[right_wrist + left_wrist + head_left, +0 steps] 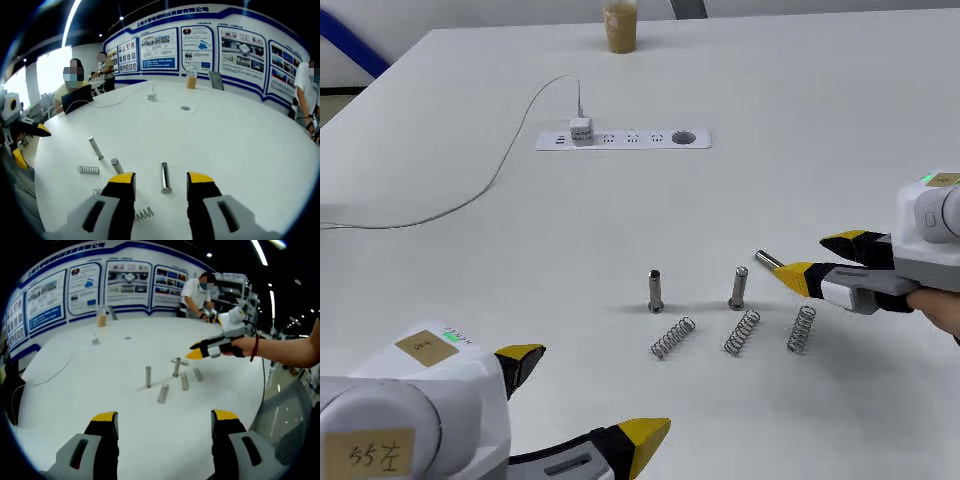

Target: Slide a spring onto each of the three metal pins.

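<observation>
Two metal pins stand upright on the white table, one [655, 290] on the left and one [738, 287] to its right. The third pin [767, 260] lies on the table just off the lower fingertip of my right gripper [820, 258], which is open and holds nothing. In the right gripper view that pin [165, 177] sits just ahead of the gap between the jaws. Three springs [673, 337] [741, 332] [801, 328] lie in a row in front of the pins. My left gripper [582, 395] hovers open at the near left, well short of the springs [163, 393].
A white power strip [623, 139] with a plug and a trailing cable [490, 185] lies farther back. A cup [620, 25] stands near the table's far edge. People sit and stand beyond the table [75, 80] in the gripper views.
</observation>
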